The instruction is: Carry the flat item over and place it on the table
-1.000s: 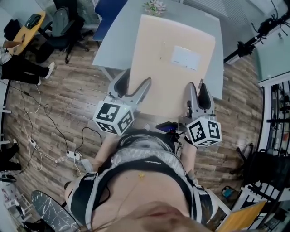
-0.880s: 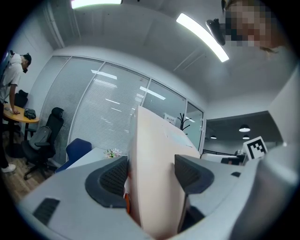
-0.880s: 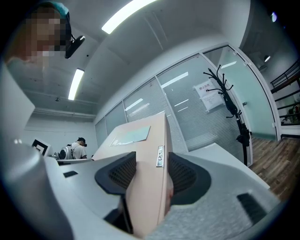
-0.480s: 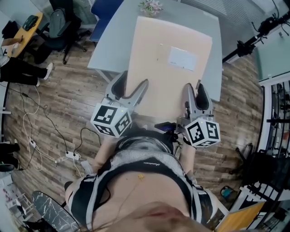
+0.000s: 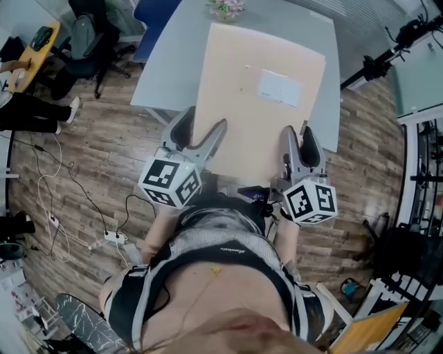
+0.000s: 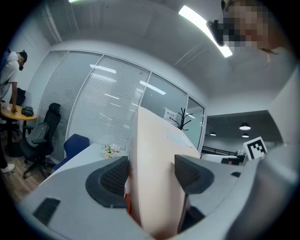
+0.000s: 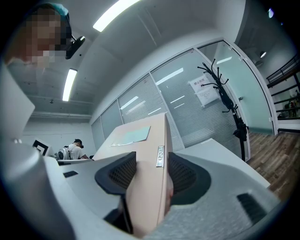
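**Both claws clamped on the board, over the grey tabletop**

From the head view I see the flat board (image 5: 256, 104), pale beige and lying level, stretched away from me above the grey tabletop (image 5: 166, 62). Its near edge sticks out past the tabletop's near edge, over the wooden floor (image 5: 97, 159). I cannot tell whether the far part rests on the surface or hangs just above it. A pale rectangular label (image 5: 279, 88) sits on the board's top face, toward the far right.

The left claw (image 5: 202, 135) pinches the near left corner of the board. In the left gripper view that claw (image 6: 154, 176) has its two ribbed pads pressed against opposite faces of the board (image 6: 154, 154), with the edge running straight out between them.

The right claw (image 5: 297, 142) pinches the near right corner. In the right gripper view the claw (image 7: 150, 173) likewise has both pads squeezed onto the board (image 7: 140, 136), and a small metal tag (image 7: 160, 156) shows on the board's edge just beyond the pads. The label (image 7: 133, 135) appears there on the top face.

A small pot of flowers (image 5: 225, 8) stands at the tabletop's far edge, just beyond the board's far end. A blue chair (image 5: 156, 14) stands at the far left corner.
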Available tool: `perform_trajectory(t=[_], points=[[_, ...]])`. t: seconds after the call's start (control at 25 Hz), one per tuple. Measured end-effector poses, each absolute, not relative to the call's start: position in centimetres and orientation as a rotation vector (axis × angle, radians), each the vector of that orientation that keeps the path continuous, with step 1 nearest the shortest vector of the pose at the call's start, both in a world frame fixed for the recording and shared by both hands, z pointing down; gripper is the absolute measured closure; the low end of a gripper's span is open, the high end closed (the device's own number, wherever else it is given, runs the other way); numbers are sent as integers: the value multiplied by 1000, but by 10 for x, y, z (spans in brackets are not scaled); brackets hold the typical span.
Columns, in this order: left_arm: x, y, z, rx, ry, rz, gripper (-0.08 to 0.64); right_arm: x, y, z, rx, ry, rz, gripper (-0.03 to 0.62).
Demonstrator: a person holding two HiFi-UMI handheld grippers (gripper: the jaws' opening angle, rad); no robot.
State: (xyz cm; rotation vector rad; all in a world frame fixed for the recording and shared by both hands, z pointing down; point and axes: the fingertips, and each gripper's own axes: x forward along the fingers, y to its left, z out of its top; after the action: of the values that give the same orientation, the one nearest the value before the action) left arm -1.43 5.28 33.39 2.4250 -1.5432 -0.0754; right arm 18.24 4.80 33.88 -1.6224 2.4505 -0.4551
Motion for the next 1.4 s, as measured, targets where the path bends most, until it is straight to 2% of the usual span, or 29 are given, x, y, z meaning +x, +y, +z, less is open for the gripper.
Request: perform_trajectory(t=[1.4], points=[[-19,-84,335,2507,-1385,-79,261,179,-64,335,-1796,2331,-420,397]])
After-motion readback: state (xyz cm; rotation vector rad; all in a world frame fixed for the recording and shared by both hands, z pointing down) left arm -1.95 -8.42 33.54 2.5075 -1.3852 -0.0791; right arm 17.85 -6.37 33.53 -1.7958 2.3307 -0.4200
